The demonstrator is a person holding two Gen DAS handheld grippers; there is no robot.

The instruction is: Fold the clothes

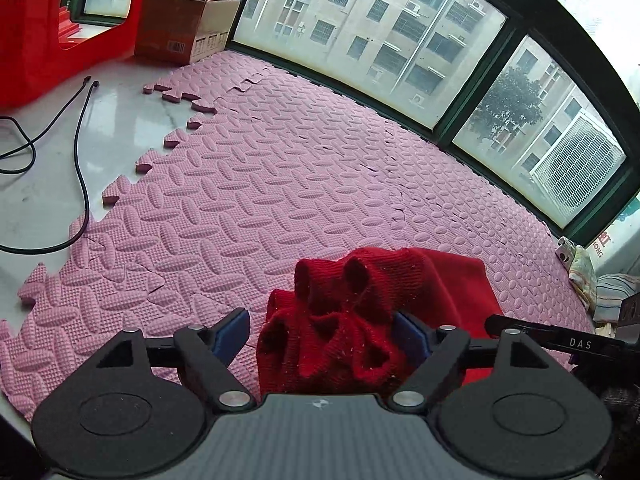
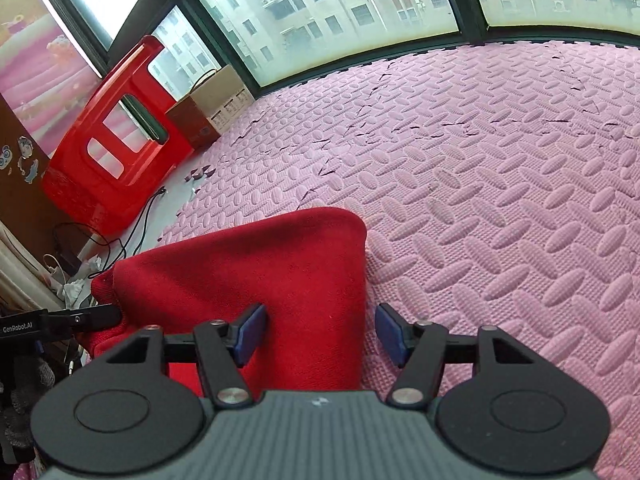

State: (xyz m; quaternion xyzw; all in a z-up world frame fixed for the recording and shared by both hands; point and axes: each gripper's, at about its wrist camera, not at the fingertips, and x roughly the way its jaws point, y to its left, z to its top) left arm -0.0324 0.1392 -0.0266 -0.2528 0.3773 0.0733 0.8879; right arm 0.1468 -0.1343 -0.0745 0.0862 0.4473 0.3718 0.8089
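A red knit garment [image 1: 344, 320] lies on the pink foam mat [image 1: 280, 184]. In the left wrist view its bunched ribbed end sits between the open jaws of my left gripper [image 1: 322, 334], with the fabric against the right pad. In the right wrist view the flat folded part of the garment [image 2: 256, 272] lies under my right gripper [image 2: 322, 334], which is open; its right edge runs between the blue pads. The left gripper's finger shows at the garment's left corner in the right wrist view [image 2: 96, 316].
A red plastic stool [image 2: 108, 152] and a cardboard box [image 1: 184, 24] stand by the window. Black cables [image 1: 80, 140] lie on the white floor left of the mat. More clothes [image 1: 600, 288] are piled at the right edge.
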